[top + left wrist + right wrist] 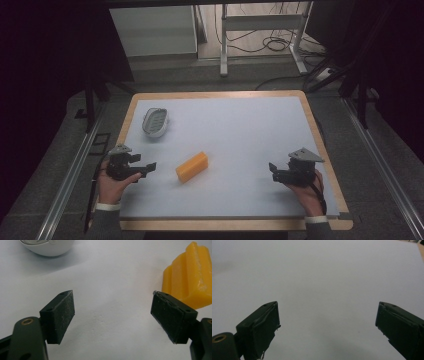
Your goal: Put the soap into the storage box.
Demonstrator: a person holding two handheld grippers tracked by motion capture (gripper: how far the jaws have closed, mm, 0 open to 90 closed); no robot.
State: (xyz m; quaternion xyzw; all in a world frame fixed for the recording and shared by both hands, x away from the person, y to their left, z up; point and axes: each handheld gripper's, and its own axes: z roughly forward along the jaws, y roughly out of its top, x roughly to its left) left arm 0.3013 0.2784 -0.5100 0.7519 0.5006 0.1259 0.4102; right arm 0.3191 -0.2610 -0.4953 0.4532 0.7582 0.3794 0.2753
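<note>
pale mat [240,135] on wood-edged table [315,125]; dark room; cabled floor [270,42]

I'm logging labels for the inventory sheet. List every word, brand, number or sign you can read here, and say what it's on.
None: no readable text in any view.
Yellow block: plain ridged surface, no print.
White dish: a grid pattern inside, no lettering that can be made out.
Left hand-held gripper and right hand-held gripper: black pads, no markings.

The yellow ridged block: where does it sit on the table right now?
In the high view, the yellow ridged block lies left of centre on the grey mat, just right of the left gripper, nearer than the white oval dish.
</note>
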